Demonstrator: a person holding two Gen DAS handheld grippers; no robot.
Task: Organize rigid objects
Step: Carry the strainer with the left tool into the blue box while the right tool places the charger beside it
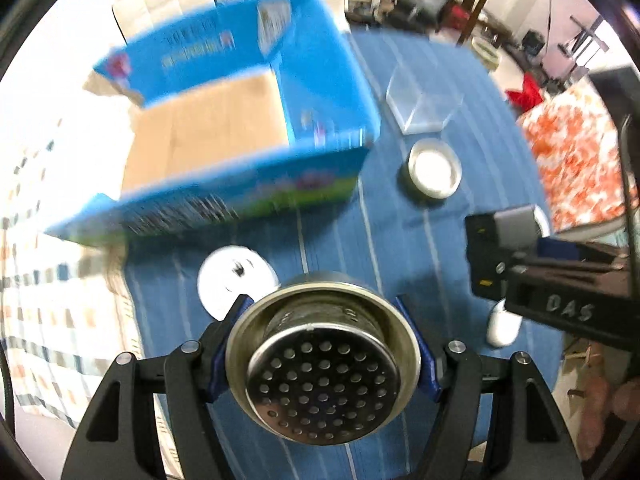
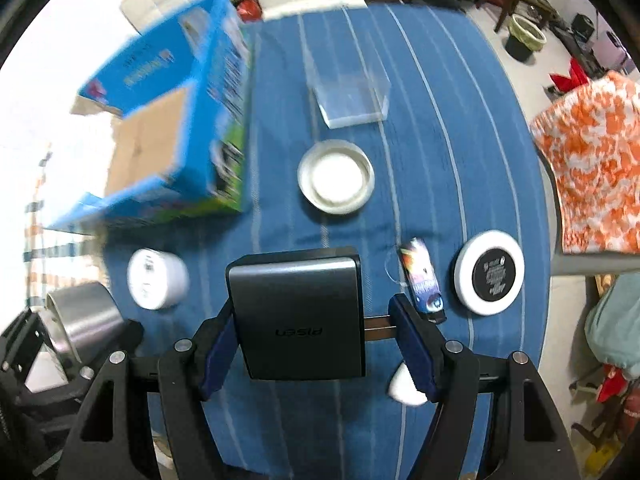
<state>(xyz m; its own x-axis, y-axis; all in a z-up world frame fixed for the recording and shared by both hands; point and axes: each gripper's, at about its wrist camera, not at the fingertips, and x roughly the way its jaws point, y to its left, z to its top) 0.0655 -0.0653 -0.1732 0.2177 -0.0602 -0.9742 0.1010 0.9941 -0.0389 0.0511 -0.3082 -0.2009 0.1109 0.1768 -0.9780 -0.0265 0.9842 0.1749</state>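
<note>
Bright indoor light blows out the left edges white, the blue box (image 1: pixel 248 120) is motion-blurred, and fisheye distortion curves the dark corners.

The dark grey rectangular charger block (image 2: pixel 298 312) is showing the embossed word "RISEN" upside down, while beside it the black gripper body (image 1: pixel 568 308) is bearing raised letters "DAS".

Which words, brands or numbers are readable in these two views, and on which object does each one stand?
"DAS": raised letters on the right gripper body, left wrist view.
"RISEN", seen upside down: on the dark charger block.
Print on the blue box, white jar, round black-faced puck and small lighter: too blurred or small.
</note>
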